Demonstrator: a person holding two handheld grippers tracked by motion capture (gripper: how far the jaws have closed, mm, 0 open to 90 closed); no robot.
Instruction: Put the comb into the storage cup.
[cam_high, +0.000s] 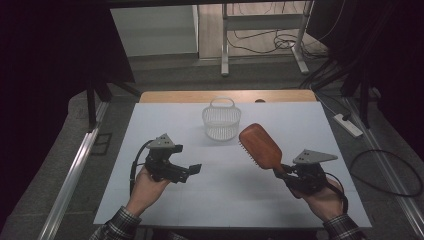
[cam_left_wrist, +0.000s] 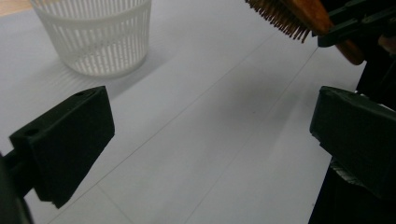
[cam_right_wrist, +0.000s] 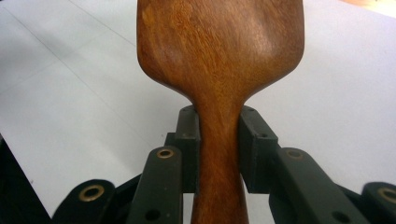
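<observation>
From the high view, I hold my right claw (cam_high: 281, 171) at about four o'clock on the white table (cam_high: 165, 210). Its jaws pinch the handle of a wooden hairbrush (cam_high: 260, 145). The brush head sticks up toward eleven o'clock, tilted, with the bristles facing left. My right hand (cam_high: 322, 199) wraps the claw from below, and a plaid sleeve (cam_high: 342, 229) shows at my wrist. My left claw (cam_high: 195, 170) sits at about eight o'clock, pointing right toward the middle of the table. Its jaws are apart and hold nothing. My left hand (cam_high: 147, 185) grips it from underneath. A white basket (cam_high: 221, 121) stands at twelve o'clock, just beside the brush head. I can read no words on anything.

In the left gripper view, my two black jaws stand wide apart with bare table between them. The basket (cam_left_wrist: 95, 37) is at eleven o'clock. The brush bristles (cam_left_wrist: 280, 16) are at one o'clock, up off the table.

In the right gripper view, my jaws squeeze the thin neck of the hairbrush (cam_right_wrist: 219, 60) from both sides. The smooth brown back faces me.
</observation>
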